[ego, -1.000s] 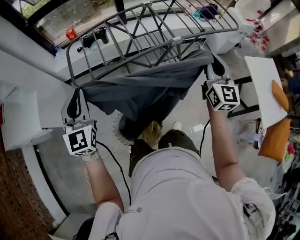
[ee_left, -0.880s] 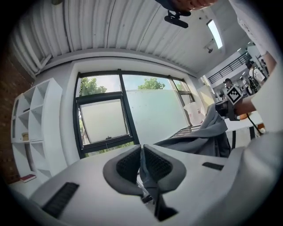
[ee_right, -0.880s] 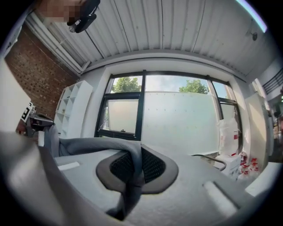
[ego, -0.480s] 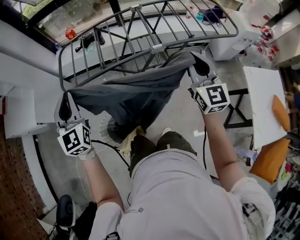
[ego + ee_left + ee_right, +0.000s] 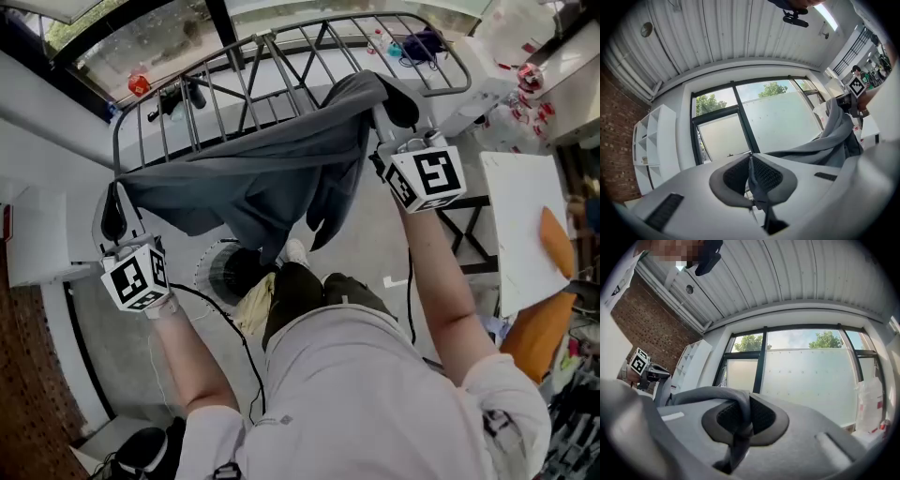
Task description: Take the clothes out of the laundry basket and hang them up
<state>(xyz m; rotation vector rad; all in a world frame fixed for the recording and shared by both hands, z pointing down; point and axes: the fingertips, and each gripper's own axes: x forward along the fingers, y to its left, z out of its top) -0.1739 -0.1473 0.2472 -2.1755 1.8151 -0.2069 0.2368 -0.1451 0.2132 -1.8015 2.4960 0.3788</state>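
Observation:
A dark grey garment (image 5: 253,173) is stretched between my two grippers over the front edge of the grey metal drying rack (image 5: 281,66). My left gripper (image 5: 114,206) is shut on one corner of the garment (image 5: 751,176), at the left of the head view. My right gripper (image 5: 398,103) is shut on the other end of the garment (image 5: 738,420), held higher, near the rack's right side. The cloth sags in the middle, and its lower folds hang above the laundry basket (image 5: 225,272) on the floor.
The person's legs and shoes stand just behind the basket. A white table (image 5: 516,225) with an orange item is at the right. A window ledge with small objects runs behind the rack. A white shelf unit (image 5: 647,145) stands at the left wall.
Both grippers have risen and gone forward with the garment. Its right end now lies over the rack's front bars instead of hanging below them.

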